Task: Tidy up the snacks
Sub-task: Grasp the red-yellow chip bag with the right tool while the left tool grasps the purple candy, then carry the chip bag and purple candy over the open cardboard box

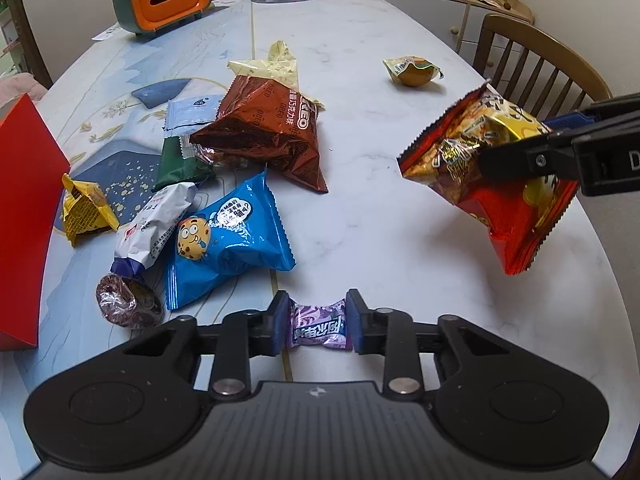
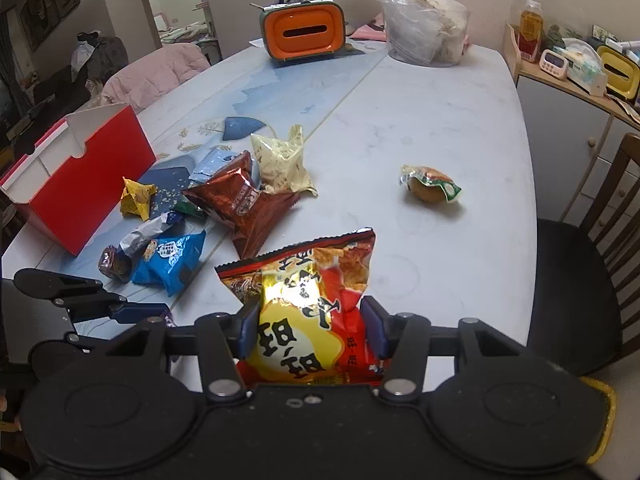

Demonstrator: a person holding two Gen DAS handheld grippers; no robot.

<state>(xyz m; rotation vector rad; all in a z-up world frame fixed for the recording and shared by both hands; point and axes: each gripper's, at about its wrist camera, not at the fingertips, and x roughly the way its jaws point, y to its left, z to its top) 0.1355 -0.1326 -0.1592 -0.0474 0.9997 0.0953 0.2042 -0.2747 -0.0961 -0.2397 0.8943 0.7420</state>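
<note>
My left gripper is shut on a small purple candy just above the table's near edge. My right gripper is shut on a red and gold snack bag and holds it off the table; the bag also shows in the left wrist view at the right. A pile of snacks lies at the left: a brown Oreo bag, a blue cookie pack, a cream bag, a yellow packet and others. An open red box stands left of the pile.
A lone wrapped bun lies at mid-right of the white table. An orange and green tissue holder and a clear plastic bag stand at the far end. A wooden chair is at the right edge.
</note>
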